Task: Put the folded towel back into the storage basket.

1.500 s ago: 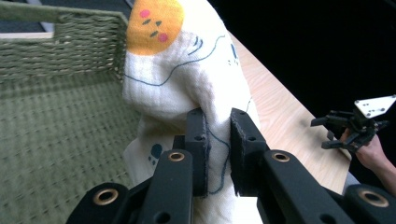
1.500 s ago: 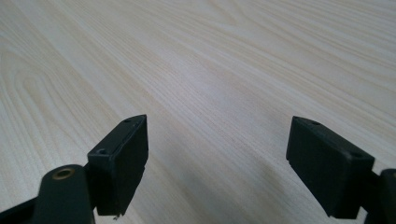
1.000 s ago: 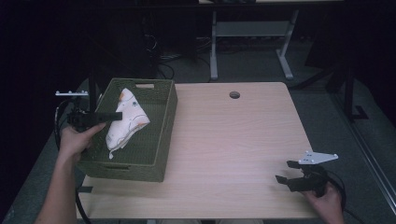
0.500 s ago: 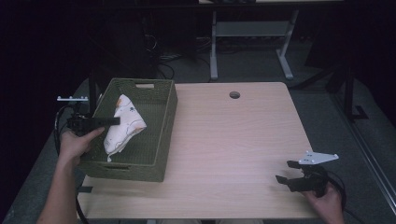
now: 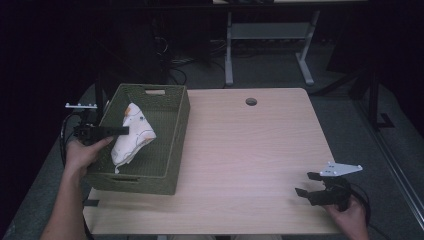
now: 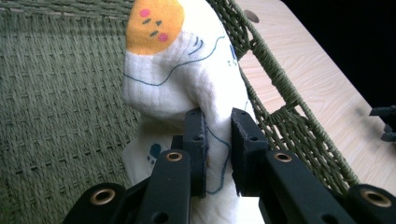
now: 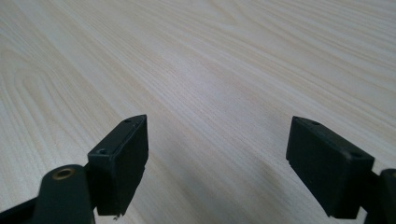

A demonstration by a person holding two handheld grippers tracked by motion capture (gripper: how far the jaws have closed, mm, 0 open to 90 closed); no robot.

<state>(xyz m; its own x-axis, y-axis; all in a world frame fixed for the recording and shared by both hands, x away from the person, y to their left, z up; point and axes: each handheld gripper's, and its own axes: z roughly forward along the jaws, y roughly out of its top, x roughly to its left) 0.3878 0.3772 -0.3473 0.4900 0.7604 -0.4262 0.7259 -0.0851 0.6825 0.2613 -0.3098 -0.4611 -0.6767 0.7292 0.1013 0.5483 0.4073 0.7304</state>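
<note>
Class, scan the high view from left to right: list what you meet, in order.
Left claw → white cloth inside the green basket → round hole in the table → right claw.

The basket [image 5: 172,150] sits on the worktop's [image 5: 250,160] left part, the cloth [image 5: 131,140] inside it at the left tool [image 5: 122,131]; the right tool [image 5: 307,184] stands well apart, near the worktop's front right corner.
</note>
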